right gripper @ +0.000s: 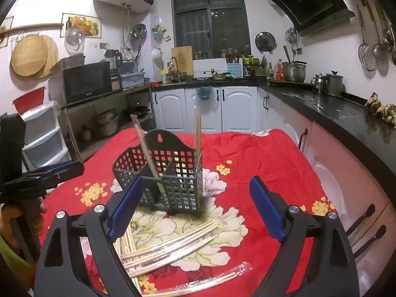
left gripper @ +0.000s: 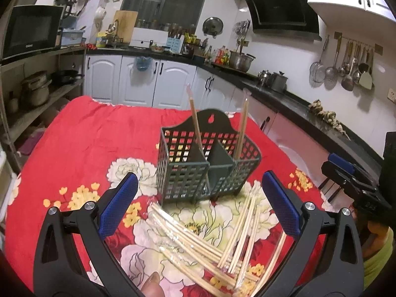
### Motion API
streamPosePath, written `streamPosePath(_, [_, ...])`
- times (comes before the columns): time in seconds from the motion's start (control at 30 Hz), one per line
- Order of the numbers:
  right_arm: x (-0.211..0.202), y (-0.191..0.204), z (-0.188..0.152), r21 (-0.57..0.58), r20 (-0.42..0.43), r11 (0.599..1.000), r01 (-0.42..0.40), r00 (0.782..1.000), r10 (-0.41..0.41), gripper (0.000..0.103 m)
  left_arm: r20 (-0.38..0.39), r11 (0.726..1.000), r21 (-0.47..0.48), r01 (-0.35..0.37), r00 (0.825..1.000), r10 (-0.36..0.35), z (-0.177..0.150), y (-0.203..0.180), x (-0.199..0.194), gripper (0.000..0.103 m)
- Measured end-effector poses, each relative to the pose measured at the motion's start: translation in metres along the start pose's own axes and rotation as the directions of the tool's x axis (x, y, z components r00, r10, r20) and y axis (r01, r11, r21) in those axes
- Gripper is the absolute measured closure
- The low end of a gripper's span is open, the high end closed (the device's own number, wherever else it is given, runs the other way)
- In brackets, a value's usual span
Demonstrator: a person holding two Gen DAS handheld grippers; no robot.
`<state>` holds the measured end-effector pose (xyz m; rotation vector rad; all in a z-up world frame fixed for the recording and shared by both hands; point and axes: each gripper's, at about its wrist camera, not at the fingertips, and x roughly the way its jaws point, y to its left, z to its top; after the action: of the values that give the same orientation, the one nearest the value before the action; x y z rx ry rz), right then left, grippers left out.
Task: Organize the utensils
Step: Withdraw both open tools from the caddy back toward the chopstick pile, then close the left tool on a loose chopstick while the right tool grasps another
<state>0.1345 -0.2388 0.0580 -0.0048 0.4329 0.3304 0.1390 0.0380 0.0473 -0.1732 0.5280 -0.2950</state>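
**Both grippers spread wide over the loose chopsticks, caddy just beyond**

We hold the left gripper with its blue pads far apart and nothing between them; the right gripper stands just as wide and empty. Below and in front of the pads, wrapped chopsticks lie scattered and crossed on the red floral cloth, on the near side of the dark green caddy. One more wrapped pair lies apart from the heap, nearer to us than the caddy. In the caddy, two chopstick pairs stand tilted, one in the left compartment, one at the right end. Nothing stands between the pads and the caddy but the loose sticks. Behind the caddy run white cabinets and a black counter; a microwave sits far to its left.
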Motion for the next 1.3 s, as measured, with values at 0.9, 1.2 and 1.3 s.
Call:
streamPosePath(0.9, [0.035, -0.012, -0.049, 0.019, -0.196, 1.0, 0.001, 0.981, 0.002, 0.018, -0.163, 0.999, -0.011, -0.049, 0.985, 0.047, -0.06, 0.015, 0.024, 0.011])
streamPosePath(1.2, [0.054, -0.016, -0.06, 0.038, -0.266, 0.999, -0.001, 0.964, 0.011, 0.02, -0.231, 0.998, -0.035, -0.049, 0.972, 0.04, -0.078, 0.02, 0.038, 0.011])
streamPosePath(1.3, [0.06, -0.019, -0.062, 0.045, -0.282, 0.999, -0.002, 0.959, 0.015, 0.024, -0.244, 0.998, -0.028, -0.051, 0.969, 0.043, -0.083, 0.02, 0.041, 0.011])
